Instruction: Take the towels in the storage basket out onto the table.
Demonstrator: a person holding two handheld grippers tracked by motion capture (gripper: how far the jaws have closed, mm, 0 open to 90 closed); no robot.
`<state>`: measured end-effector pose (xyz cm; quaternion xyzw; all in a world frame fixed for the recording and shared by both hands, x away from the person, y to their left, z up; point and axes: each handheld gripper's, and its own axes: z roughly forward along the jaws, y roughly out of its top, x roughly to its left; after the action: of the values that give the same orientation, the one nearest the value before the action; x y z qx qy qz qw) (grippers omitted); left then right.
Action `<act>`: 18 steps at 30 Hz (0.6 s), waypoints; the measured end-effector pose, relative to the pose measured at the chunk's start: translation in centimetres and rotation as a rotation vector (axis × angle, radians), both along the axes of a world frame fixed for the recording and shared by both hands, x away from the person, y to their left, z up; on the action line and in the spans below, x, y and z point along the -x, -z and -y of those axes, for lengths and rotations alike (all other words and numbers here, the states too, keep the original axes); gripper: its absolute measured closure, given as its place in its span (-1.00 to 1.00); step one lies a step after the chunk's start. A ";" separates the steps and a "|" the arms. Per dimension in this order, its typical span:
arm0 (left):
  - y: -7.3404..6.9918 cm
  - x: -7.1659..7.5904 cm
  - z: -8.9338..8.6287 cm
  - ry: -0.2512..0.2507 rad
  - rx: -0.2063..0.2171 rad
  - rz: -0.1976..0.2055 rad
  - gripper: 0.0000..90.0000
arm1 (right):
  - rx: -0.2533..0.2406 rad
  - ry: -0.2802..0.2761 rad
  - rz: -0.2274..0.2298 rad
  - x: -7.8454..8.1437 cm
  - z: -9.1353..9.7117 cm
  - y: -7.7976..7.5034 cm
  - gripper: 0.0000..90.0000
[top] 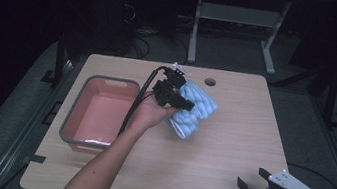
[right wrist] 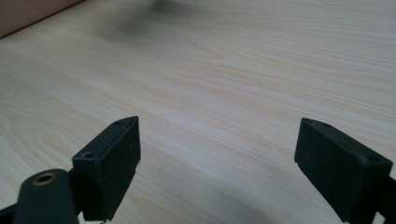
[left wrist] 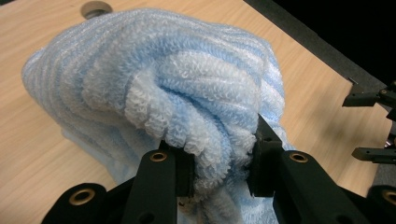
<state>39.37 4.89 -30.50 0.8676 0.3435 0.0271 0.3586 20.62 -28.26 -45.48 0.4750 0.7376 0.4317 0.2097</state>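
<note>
Nearest, the right gripper point(top: 255, 186) rests with fingers wide and empty, well right of the pink bin point(top: 99, 112). Just right of that bin, the left gripper point(left wrist: 219, 172) pinches the blue towel point(left wrist: 159, 93), bunched above the surface point(top: 231, 134).

Left tool point(top: 186, 103) clamped, forearm outstretched; right tool point(top: 253, 180) low, jaws apart

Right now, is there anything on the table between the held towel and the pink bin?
Nothing visible stands in the way. The left gripper is shut on the towel, and the bin lies just to its left, open on top. Between them lie bare table and the person's own hand.
</note>
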 end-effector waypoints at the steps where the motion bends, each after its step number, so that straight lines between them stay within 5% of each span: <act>1: 0.1 0.0 0.3 0.005 -0.009 0.001 0.53 | -0.003 0.001 -0.004 0.0 0.0 0.0 -0.69; 18: 3.7 -0.9 2.9 0.009 -0.012 -0.057 0.52 | -0.012 -0.008 -0.002 -0.1 -0.1 0.1 -0.69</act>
<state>40.32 1.95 -34.22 0.8716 0.3495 0.0030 0.3437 20.68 -28.14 -45.58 0.4738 0.7370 0.4366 0.2043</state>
